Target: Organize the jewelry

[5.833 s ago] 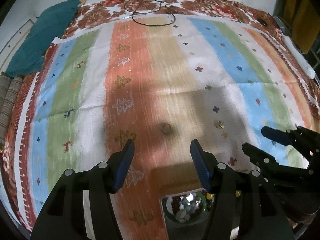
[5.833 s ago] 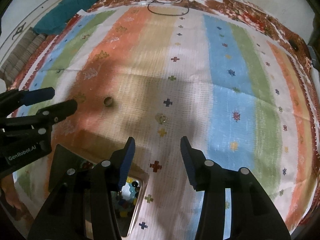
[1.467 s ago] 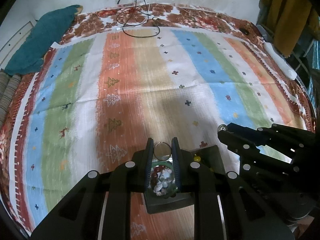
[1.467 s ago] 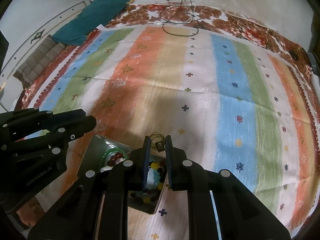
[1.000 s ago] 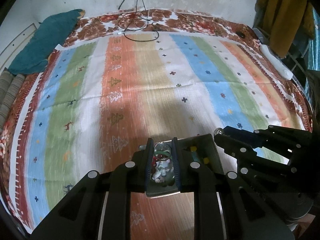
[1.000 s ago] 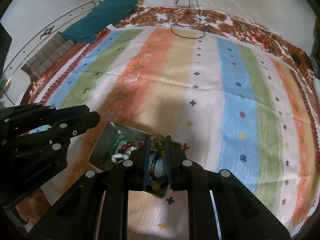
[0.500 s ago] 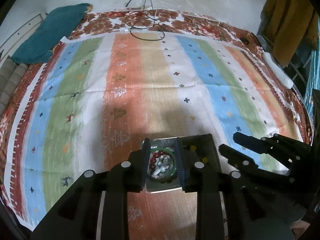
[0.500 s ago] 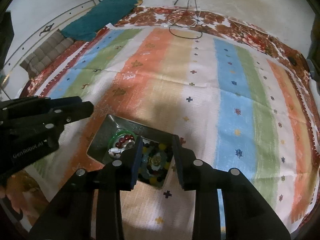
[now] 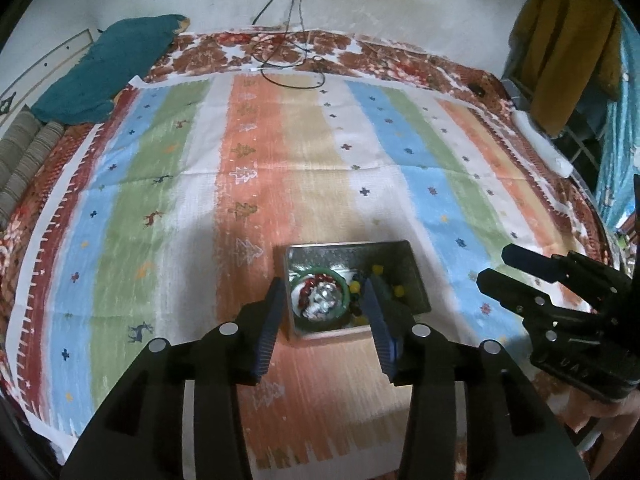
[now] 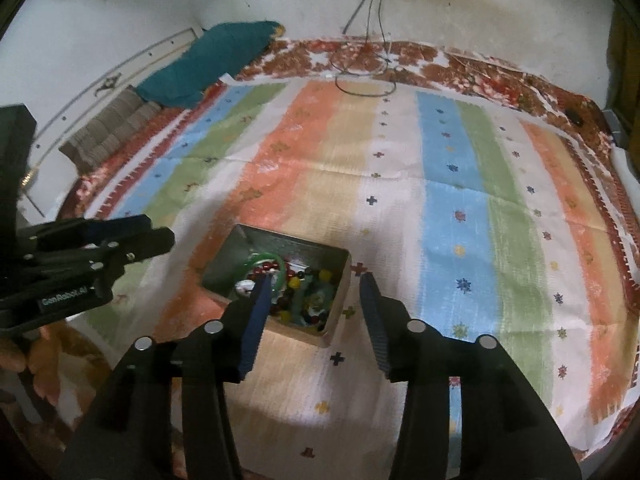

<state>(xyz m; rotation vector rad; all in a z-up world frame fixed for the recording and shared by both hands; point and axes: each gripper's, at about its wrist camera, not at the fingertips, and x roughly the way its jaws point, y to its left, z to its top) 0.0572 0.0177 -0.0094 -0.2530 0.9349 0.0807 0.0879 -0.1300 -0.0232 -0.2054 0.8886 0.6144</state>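
Jewelry is gathered in the metal tray [image 9: 412, 276], which sits on the striped bedspread [image 9: 280, 160] at about six o'clock of the cloth, near its front edge. Beads, a green bangle [image 9: 320, 274] and some silvery pieces [image 9: 326, 298] fill it; the bangle and red beads lie toward the tray's nine o'clock side, the mixed yellow and dark beads [image 10: 304, 296] toward three o'clock. That split may be a rough sorting, though I cannot tell if a divider separates them.

The left tool [image 9: 324, 312] hangs directly over the bangle side, pointing steeply down. Its jaws have just been opening, and nothing is between them now: the silvery pieces seen through the gap lie in the tray below. The right tool [image 10: 312, 308] stands over the beaded side, its jaws likewise just opened and empty, one finger over the tray's interior and the other outside the three o'clock wall. Each tool sits above its own half of the tray, which fits a drop made straight down so that small pieces land inside the walls rather than roll off across the cloth.

In the left wrist view the right tool shows at three o'clock, apart from the tray. No loose jewelry is visible elsewhere on the bedspread, so the gathering step looks largely done. A teal cloth [image 9: 108, 72] and cables [image 9: 292, 64] lie at the far edge, well apart.
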